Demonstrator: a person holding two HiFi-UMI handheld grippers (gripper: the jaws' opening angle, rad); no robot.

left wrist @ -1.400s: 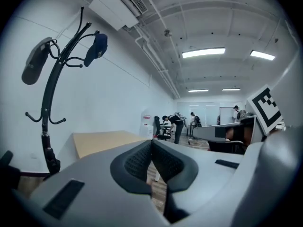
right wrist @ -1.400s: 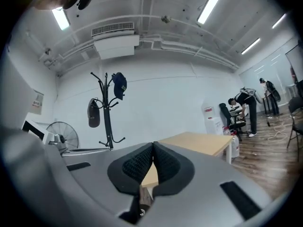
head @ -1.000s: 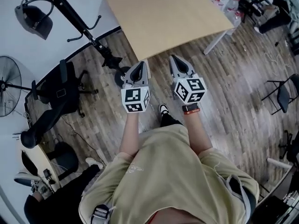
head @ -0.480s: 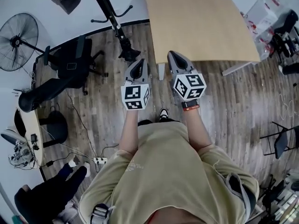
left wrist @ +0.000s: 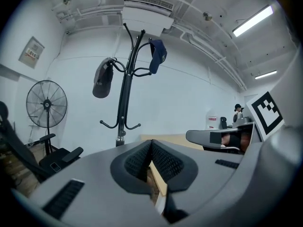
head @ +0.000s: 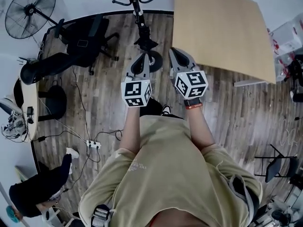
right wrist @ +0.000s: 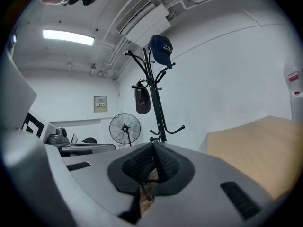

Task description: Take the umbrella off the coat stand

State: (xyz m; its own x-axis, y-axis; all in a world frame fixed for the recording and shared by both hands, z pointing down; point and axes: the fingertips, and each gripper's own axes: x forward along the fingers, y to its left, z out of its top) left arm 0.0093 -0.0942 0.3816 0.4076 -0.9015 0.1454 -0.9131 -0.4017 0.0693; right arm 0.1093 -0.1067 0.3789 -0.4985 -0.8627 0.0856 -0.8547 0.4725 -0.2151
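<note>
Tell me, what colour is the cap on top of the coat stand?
Dark blue, with small yellow print. The cap shows best in the right gripper view.

Stand [left wrist: 126, 93] black. Cap [left wrist: 158, 56] navy; second cap [left wrist: 102, 79] apparently dark grey. Table [head: 222, 27] pale tan. Floor [head: 236, 122] brown wood-grain. Cubes [head: 136, 93] patterned in black-and-white squares.

The coat stand [left wrist: 124, 93] is blk metal, smooth, semi-gloss; table [head: 222, 27] top pale wood, matt; floor [head: 236, 117] dark wood planks w/ some shine; cap [left wrist: 157, 56] blue cloth
</note>
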